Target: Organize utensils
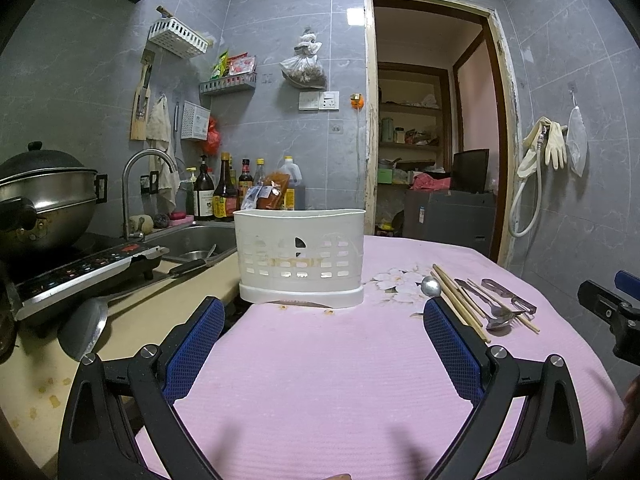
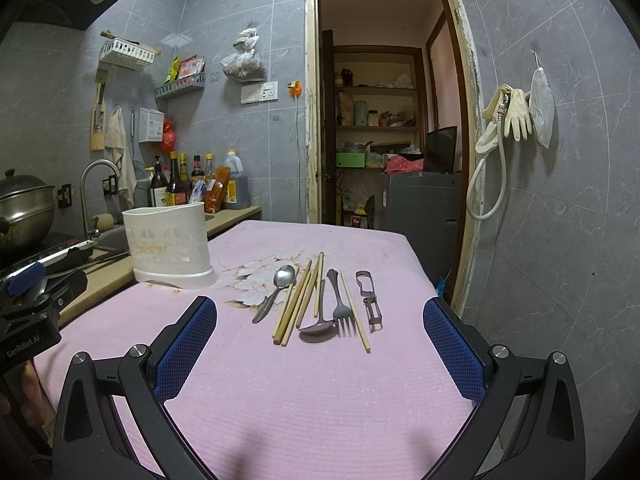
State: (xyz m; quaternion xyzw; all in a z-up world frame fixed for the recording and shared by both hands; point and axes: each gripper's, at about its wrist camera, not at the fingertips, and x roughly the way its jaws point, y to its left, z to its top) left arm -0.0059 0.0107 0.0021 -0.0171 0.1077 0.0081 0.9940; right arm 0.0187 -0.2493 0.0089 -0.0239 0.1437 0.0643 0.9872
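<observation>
**Utensils dead ahead of my right gripper, caddy ahead of my left**

I have both tools hovering low over the pink tablecloth point(image 2: 320, 392), and neither one holds anything. My right gripper point(image 2: 320, 344) has its fingers spread wide, and so does my left gripper point(image 1: 324, 344).

The loose utensils lie in a row straight in front of the right gripper, inside the span of its fingers: a spoon point(image 2: 280, 286) on the left, then the wooden chopsticks point(image 2: 298, 306), a second spoon point(image 2: 318, 322), a fork point(image 2: 340, 304), a lone chopstick point(image 2: 354, 310) and a metal peeler point(image 2: 370, 298) on the far right. Their long axes run roughly away from me, so the fingers would close across the handles. From the left wrist view the same row sits off to the right, partly behind that gripper's right finger, so I judge the right side better placed for the first pick.

The white utensil caddy point(image 1: 300, 254) stands upright near the table's left far edge, directly ahead of my left gripper and up-left of the utensil row. Its slotted wall shows nothing inside, though I can't see down past the rim.

At the counter beyond, a sink point(image 1: 192, 240) holds what looks like a utensil.
</observation>
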